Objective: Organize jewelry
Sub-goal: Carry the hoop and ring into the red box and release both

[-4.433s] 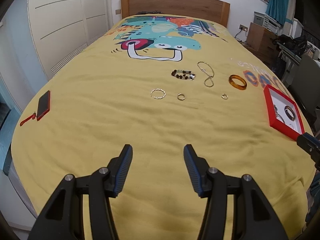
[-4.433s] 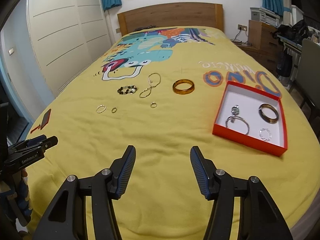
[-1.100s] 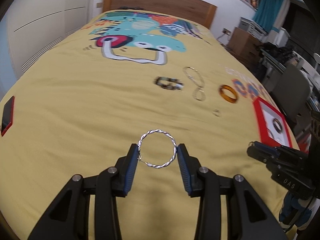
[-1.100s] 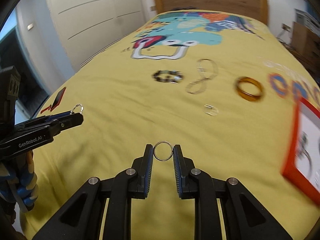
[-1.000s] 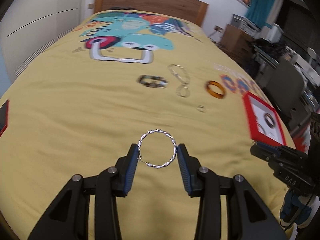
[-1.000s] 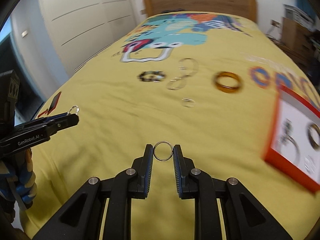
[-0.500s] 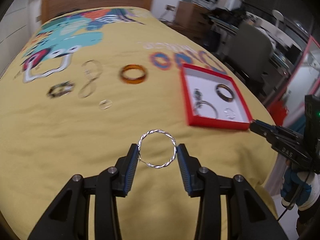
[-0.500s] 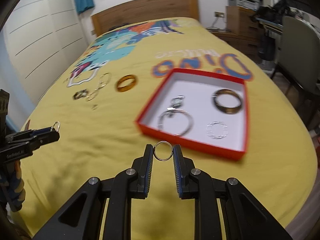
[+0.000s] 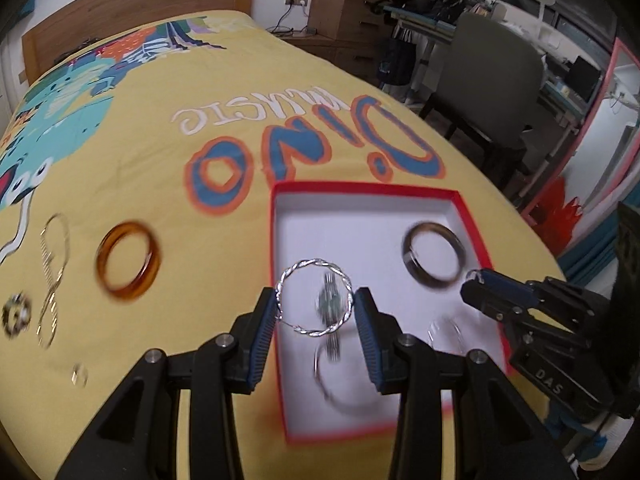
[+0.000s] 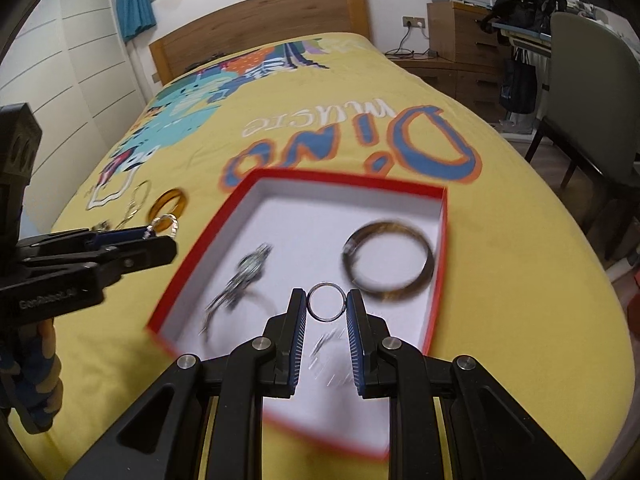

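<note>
Left tongs (image 9: 315,307) pinch a twisted silver hoop (image 9: 315,298) by its sides, jaws fairly wide since the hoop is wide. Right tongs (image 10: 327,307) nearly pressed together, pinching a small plain ring (image 10: 327,302). Change from a second ago: both pairs have swung from over the bare yellow bed (image 9: 168,128) to over the red box (image 9: 276,240), loads unchanged in the grip. Means carry step is about done, release into the box looks next. Box already holds a dark bangle (image 9: 434,256), a hoop with a charm and a small ring, blurred. Left of the box on the bed: amber bangle (image 9: 128,266), gold chain (image 9: 52,276), bead bracelet (image 9: 16,314), small ring (image 9: 80,376), not yet sorted.
</note>
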